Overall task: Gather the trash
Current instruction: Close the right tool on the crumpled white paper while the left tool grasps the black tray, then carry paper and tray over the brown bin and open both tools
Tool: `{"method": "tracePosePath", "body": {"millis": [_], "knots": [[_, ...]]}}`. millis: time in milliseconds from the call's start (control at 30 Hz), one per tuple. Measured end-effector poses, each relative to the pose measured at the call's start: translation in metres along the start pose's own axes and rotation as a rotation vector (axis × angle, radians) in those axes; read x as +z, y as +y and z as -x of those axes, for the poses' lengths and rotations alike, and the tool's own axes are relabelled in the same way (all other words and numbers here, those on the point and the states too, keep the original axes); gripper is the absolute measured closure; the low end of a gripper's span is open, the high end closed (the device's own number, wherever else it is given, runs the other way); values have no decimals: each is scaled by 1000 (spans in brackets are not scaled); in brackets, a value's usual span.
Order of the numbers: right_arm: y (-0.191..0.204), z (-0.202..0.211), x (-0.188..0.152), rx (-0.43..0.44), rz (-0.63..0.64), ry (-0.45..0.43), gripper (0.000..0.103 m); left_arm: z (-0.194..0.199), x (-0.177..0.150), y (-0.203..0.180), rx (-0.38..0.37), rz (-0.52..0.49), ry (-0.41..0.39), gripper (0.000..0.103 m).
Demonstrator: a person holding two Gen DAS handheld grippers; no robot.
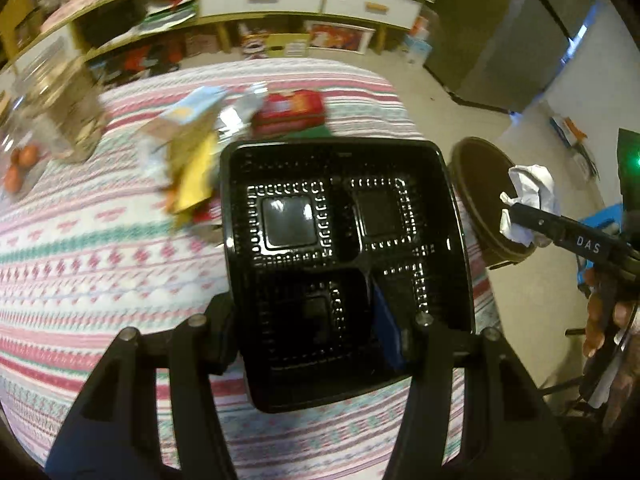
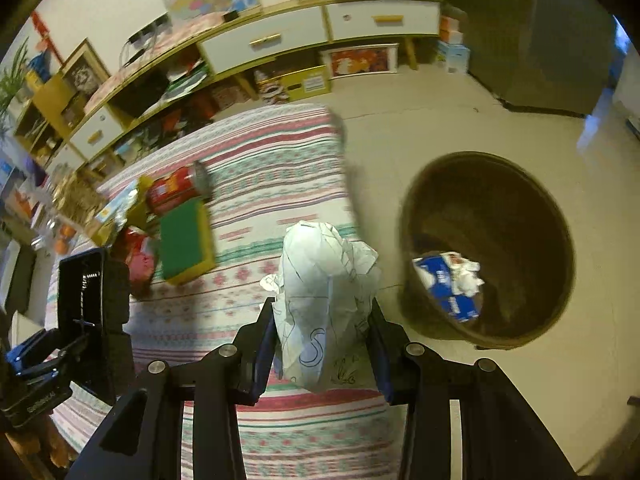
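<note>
Left gripper: it's got the black food tray, jaws clamped on the tray's near end, one finger inside a compartment and one on the outer side. The tray is held up over the striped tablecloth, open side facing the camera.
Right gripper: squeezing a crumpled ball of white paper between both pads, with pen scribbles showing on the paper. It's in the air above the table's edge.
Bin: the round brown bin stands on the floor just beside the table, to the right of the paper in the right wrist view. Blue-and-white packaging and some white scraps lie inside.
From the left wrist view: the paper ball hangs right over the bin's rim, and the tray's right edge is near the bin too.
On the table: a red can on its side, a green and yellow sponge just beside it, and blurred wrappers and cartons beyond.
</note>
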State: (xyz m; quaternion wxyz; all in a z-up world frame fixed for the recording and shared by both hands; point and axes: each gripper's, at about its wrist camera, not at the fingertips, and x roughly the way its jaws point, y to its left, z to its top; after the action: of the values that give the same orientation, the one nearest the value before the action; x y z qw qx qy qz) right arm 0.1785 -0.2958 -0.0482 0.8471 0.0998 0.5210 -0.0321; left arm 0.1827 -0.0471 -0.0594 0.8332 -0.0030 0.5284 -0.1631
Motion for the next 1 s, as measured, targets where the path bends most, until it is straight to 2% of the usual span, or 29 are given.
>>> {"method": "tracePosePath", "body": {"millis": [233,400,700,867,1000], "knots": [[-70,15,-2,-89,-90,-34,61,-27,31,-69,-55,-81,21,45],[-118,26,-6,-119,-181,-50,61,-47,52,-125,-86,-145,27,45],[-172,36,-18,-160,-269,-57,61,-97,75,-215,-138,-251,59,45],[-193,37,-26,-168,-311,-46,61,-119,75,-242,-148,-273,80,45],[-205,34,-30,-165,-329,-43,61,-123,77,-251,-170,-266,61,44]]}}
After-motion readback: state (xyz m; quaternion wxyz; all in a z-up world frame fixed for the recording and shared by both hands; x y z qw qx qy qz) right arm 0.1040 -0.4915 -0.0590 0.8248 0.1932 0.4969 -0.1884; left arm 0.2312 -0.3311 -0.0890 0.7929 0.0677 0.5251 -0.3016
